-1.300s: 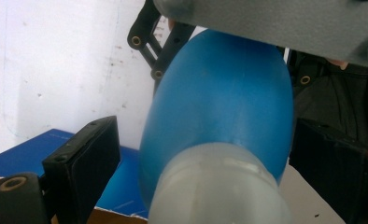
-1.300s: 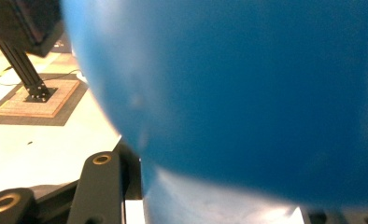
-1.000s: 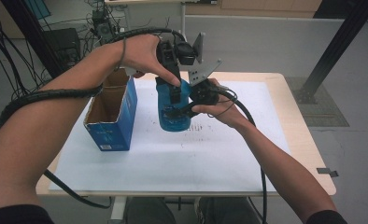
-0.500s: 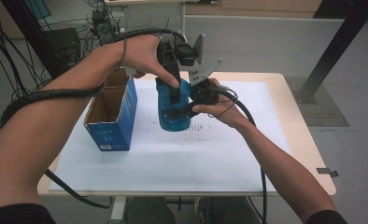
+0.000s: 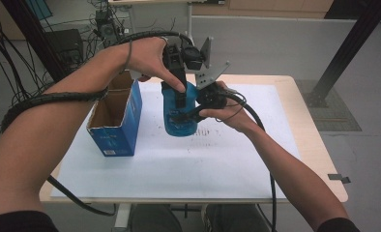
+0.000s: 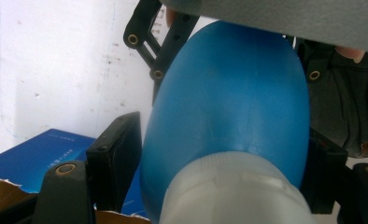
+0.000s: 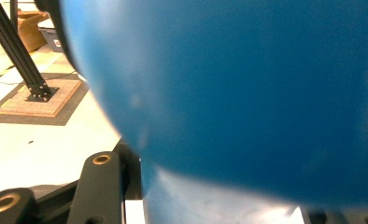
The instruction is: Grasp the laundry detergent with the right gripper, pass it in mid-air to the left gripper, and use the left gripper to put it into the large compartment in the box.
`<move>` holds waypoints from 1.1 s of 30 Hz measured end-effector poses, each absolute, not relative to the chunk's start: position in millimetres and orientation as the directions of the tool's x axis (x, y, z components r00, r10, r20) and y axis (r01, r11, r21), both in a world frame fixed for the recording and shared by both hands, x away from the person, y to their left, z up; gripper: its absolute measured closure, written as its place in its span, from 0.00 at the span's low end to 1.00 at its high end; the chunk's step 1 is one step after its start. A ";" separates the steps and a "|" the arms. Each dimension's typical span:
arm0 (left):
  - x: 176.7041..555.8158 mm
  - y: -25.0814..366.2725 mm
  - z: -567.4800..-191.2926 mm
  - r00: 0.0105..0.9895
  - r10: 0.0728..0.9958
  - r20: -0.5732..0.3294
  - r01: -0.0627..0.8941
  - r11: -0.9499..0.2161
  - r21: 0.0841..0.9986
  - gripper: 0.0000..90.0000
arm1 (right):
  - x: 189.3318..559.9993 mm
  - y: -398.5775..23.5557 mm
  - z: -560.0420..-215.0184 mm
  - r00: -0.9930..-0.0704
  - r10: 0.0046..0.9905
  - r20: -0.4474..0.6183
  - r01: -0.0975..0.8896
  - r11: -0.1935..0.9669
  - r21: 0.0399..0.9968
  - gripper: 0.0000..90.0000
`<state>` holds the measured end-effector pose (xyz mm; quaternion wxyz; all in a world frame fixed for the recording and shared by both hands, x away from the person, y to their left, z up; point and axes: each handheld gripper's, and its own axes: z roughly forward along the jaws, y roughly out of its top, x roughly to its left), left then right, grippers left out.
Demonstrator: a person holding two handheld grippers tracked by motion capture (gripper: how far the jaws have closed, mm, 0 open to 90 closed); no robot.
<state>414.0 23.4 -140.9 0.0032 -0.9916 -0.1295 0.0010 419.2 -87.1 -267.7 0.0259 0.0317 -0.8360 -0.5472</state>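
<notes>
High view: inventory of my surface (image 5: 256, 179) at this moment.

Bottle (image 5: 179, 112), blue, translucent: upright at centre, base on the white sheet. In the left tool's view its pale cap (image 6: 233, 191) sits nearest the lens, the blue body (image 6: 229, 98) running away toward 12 o'clock.

Box (image 5: 115, 121), blue card, top flaps open: just beside the bottle, at its 9 o'clock, not touching so far as I can tell.

Left tool (image 5: 180, 99): comes down on the bottle from 12 o'clock. Its jaws have just been closing, bottle top between them; in its own view the black pads stand on either side of the neck. Whether they already press I cannot tell.

Right tool (image 5: 183, 116): reaches in from 3 o'clock, pinching the bottle's body; its own view shows blue wall (image 7: 247, 93) close up between the jaws.

Reading: with the body braced by my right tool and the left drawing in on the top, I judge the cap is about to be gripped for unscrewing. Neither hand has shifted place.
</notes>
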 end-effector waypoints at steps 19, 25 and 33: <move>411.3 22.6 -141.6 0.971 0.239 -0.012 0.239 -0.971 -0.008 0.40 | 418.4 -86.3 -268.9 -0.996 -0.091 0.006 -0.030 0.397 0.917 0.50; 410.6 21.4 -140.9 0.972 0.237 0.000 0.237 -0.971 -0.011 0.40 | 418.1 -86.2 -268.6 -0.996 -0.088 0.010 -0.026 0.397 0.917 0.50; 411.8 21.8 -141.0 0.971 0.238 -0.011 0.238 -0.971 -0.017 0.40 | 417.6 -86.1 -268.7 -0.996 -0.090 0.019 -0.018 0.400 0.917 0.50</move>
